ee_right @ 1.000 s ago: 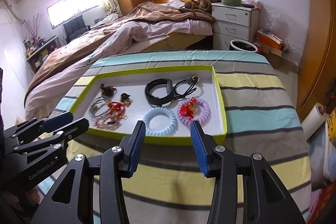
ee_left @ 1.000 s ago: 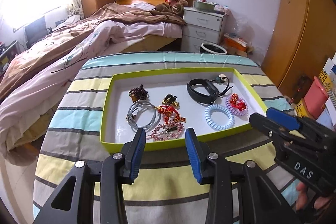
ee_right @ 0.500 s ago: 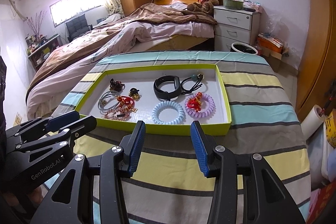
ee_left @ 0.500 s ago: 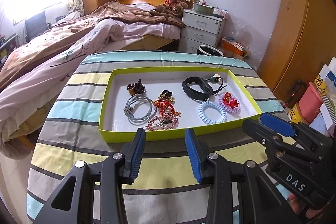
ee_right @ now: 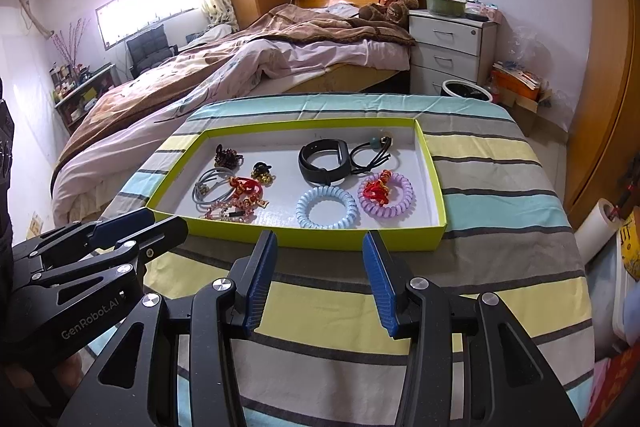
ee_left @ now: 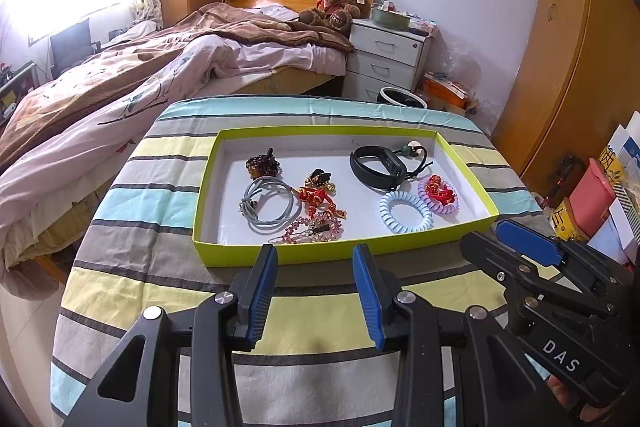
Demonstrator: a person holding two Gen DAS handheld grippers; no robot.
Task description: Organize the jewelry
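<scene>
Since a second ago both views have drawn back a little from the tray, so more striped cloth shows in front of it; the jewelry lies as before. The left gripper [ee_left: 314,291] hangs over the near edge of the tabletop [ee_left: 160,287], its jaws partly apart with nothing between them. The right gripper [ee_right: 318,281] is beside it, jaws spread wider, also holding nothing. Just beyond them, the yellow-green tray [ee_left: 340,253] sits on the middle of the tabletop. Near its front wall lie a pink beaded clip [ee_left: 314,231], a grey cord loop [ee_left: 270,205] and a pale blue coil band [ee_left: 406,211]. Behind these are a red knotted charm [ee_left: 316,195] and a purple coil band [ee_left: 438,194] with a red ornament resting on it. Toward the far wall lie a dark bead cluster [ee_left: 264,165], a black wristband [ee_left: 378,167] and a black hair tie [ee_left: 416,157].
</scene>
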